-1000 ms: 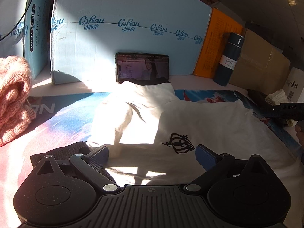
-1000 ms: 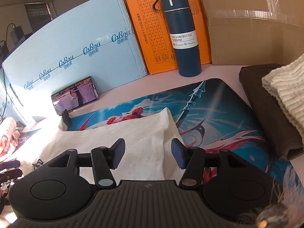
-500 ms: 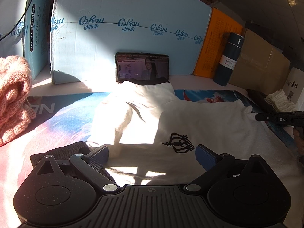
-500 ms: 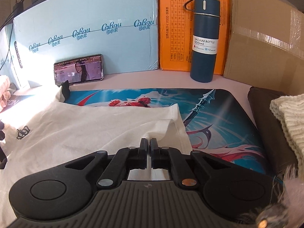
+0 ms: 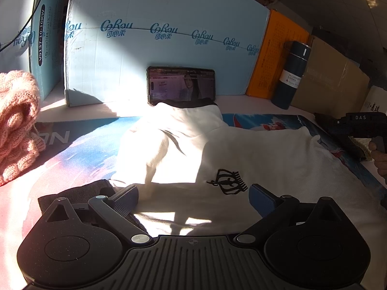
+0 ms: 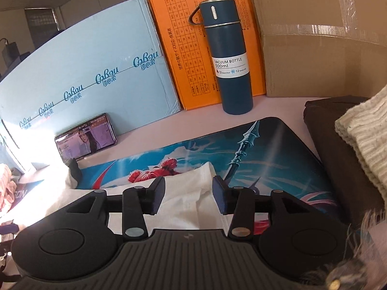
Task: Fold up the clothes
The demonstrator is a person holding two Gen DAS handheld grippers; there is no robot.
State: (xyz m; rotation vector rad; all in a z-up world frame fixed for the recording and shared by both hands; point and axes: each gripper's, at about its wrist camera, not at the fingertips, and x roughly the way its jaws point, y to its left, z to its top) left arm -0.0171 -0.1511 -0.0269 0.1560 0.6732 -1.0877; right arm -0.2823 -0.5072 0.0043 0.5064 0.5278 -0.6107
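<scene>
We see a white shirt [image 5: 241, 154] with a black crown print spread on a printed mat [image 6: 271, 145] that covers the surface; its far sleeve reaches a phone [image 5: 181, 85] propped against a light blue box [image 5: 169, 36]; we hold the left tongs [image 5: 193, 194] wide apart just above the shirt's near edge, with a dark cloth [image 5: 77, 195] under the left finger; the right tongs [image 6: 188, 194] are apart too, their fingers either side of the shirt's right hem, gripping nothing; a blue bottle [image 6: 227, 58] stands upright at the far side before an orange box [image 6: 179, 48]; a pink knit [image 5: 17, 123] lies far left; a cream knit [image 6: 365, 135] rests on a brown cloth [image 6: 333, 149] at the right.
</scene>
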